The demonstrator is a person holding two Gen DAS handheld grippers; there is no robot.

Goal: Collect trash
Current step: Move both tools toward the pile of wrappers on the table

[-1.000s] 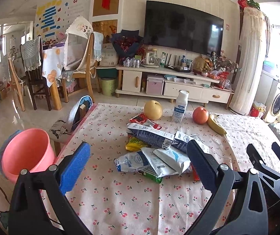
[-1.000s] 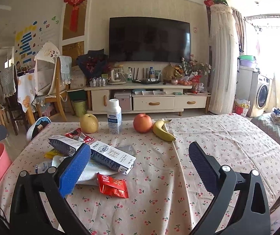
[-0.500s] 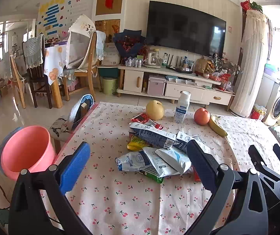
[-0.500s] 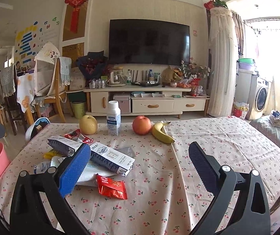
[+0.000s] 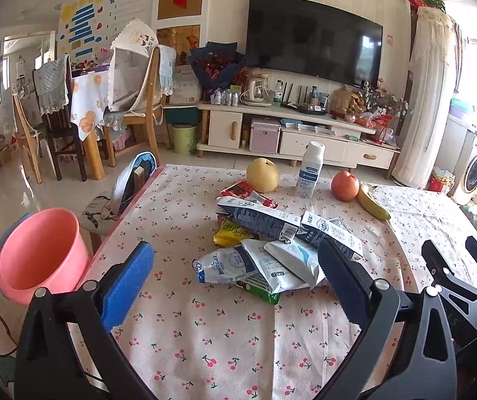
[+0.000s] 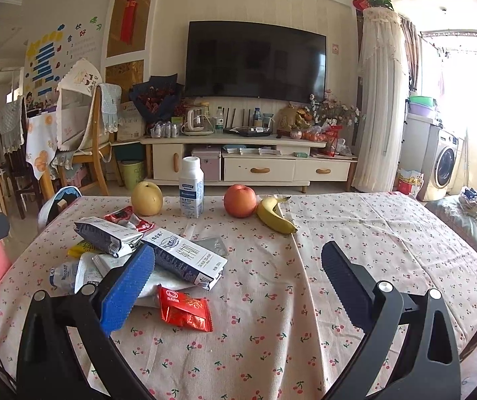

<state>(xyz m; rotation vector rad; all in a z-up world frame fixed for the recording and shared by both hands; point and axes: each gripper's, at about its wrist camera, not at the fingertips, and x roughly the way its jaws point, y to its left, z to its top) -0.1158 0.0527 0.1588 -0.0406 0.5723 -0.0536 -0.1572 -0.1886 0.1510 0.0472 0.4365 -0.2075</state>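
Now, from the left wrist, the left gripper (image 5: 235, 275) hangs wide open above the pile of crinkly white and blue wrappers (image 5: 265, 256), which shows between its jaws, untouched. The round pink plastic bucket (image 5: 40, 255) waits beside the table, probably for trash.

From the right wrist, the right gripper (image 6: 236, 281) is wide open too, with the shiny red snack packet (image 6: 185, 308) lying between its jaws, nearer the left one.

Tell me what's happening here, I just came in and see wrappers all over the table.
A person holds a claw in each hand over a cherry-print table. Both the left claw and the right claw are open and hold nothing. A pile of empty packets and a red wrapper lie uncollected. A pink bucket waits beside the table's left edge. The pear, bottle, apple and banana stand behind the pile.
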